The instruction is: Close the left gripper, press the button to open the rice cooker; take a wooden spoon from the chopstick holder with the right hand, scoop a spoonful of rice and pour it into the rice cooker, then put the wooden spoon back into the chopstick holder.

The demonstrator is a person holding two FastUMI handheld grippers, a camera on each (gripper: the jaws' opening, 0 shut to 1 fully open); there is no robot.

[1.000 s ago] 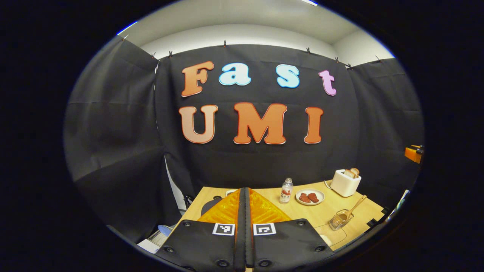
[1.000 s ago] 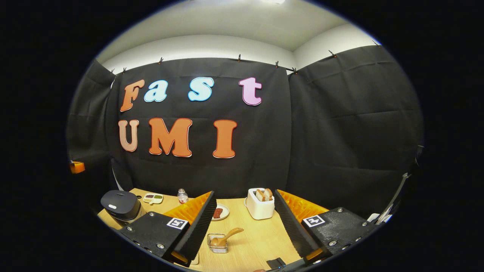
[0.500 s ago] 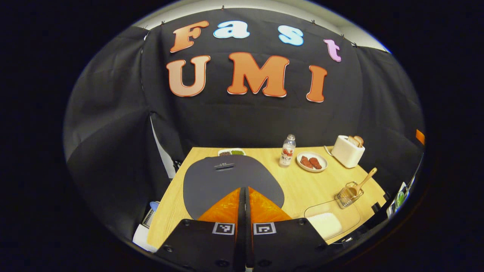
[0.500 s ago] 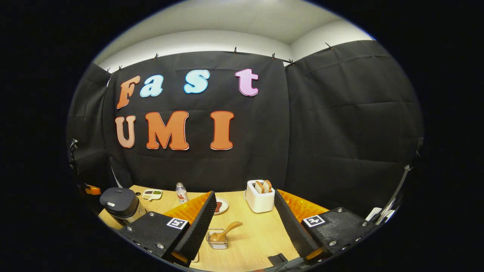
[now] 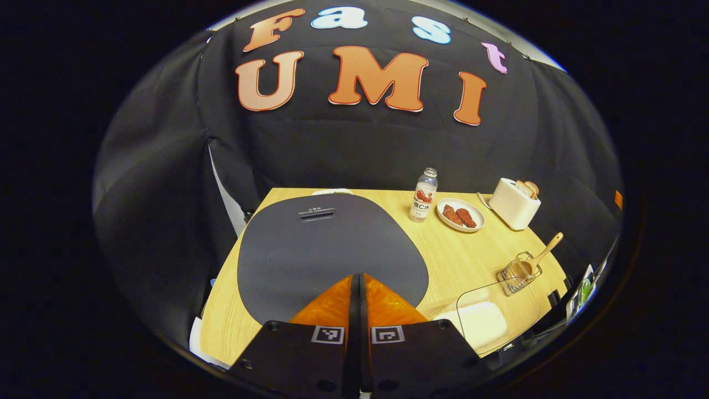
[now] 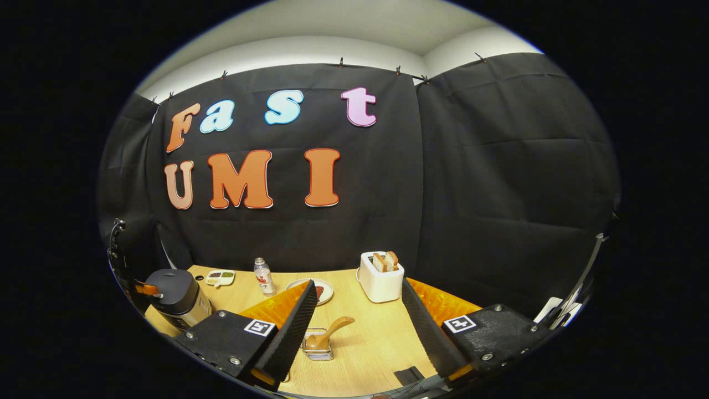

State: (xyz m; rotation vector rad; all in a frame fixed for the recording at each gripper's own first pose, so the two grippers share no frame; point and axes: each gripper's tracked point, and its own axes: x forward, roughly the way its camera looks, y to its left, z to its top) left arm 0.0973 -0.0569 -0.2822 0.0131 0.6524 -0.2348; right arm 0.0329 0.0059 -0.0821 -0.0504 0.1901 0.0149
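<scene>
Rice cooker [image 5: 332, 252], lid down, takes up the near left part of the surface [image 5: 454, 260] in the left gripper view, its dark grey top spreading wide under the camera. In the right gripper view it stands at the far left edge, a dark round body with a paler lower band. The left gripper [image 5: 357, 288] hangs just over the near edge of the lid with its two fingers pressed flat together and nothing between them; whether the tips touch the lid I cannot tell. The right gripper [image 6: 359, 321] is held above the near right part of the surface, its fingers spread wide apart and holding nothing.

A white toaster [image 6: 381, 277] with two slices of bread standing in its slots sits at the far right, close to the booth wall. A clear box [image 5: 487, 318] with white rice at its bottom stands at the near right edge. Left of the toaster lies a plate [image 5: 461, 214] with two dark red pieces on it, and just left of that stands a small bottle [image 5: 424, 195] with a white cap.

The wire holder [image 6: 317, 347] stands near the right edge, between the box and the toaster. The spoon [image 6: 328, 335] sits in it bowl down, its handle leaning out toward the far right. In the right gripper view the holder lies between that gripper's open fingers, farther off and low.
</scene>
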